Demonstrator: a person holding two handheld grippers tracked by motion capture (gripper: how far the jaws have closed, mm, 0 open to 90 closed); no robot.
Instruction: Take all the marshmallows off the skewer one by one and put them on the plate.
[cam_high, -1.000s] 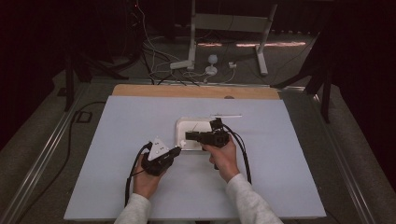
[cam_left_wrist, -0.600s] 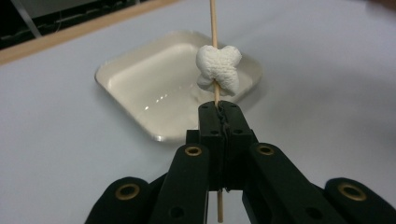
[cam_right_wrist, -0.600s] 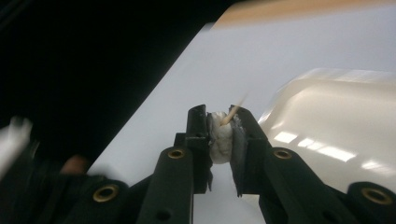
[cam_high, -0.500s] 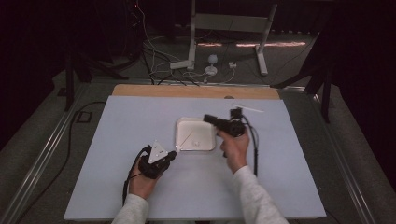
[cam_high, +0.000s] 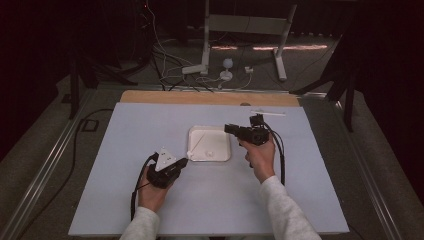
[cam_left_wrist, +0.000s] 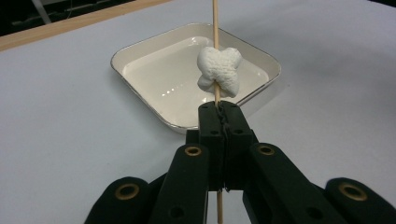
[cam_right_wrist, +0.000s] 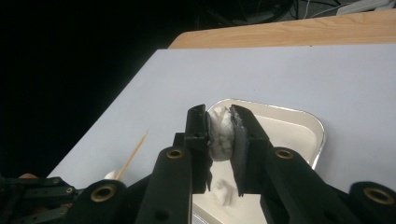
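Your two grippers each hold something at the white tray.

Your left gripper (cam_left_wrist: 218, 109) has its jaws pressed together on a thin wooden skewer (cam_left_wrist: 215, 28), which stands up between them with a white marshmallow (cam_left_wrist: 218, 70) threaded on it just above the jaw tips. In the high view that gripper (cam_high: 182, 161) sits at about 8 o'clock from the square white tray (cam_high: 210, 131), the skewer tip reaching over the tray's near-left corner. Your right gripper (cam_right_wrist: 219, 126) pinches a second white marshmallow piece (cam_right_wrist: 220, 131) between its jaws, held above the tray (cam_right_wrist: 299, 116); in the high view it (cam_high: 229, 128) hovers at the tray's 3 o'clock edge. One more white piece (cam_right_wrist: 223, 192) lies loose on the tray floor, below the held one. The tray rests near the middle of the pale table (cam_high: 125, 135).
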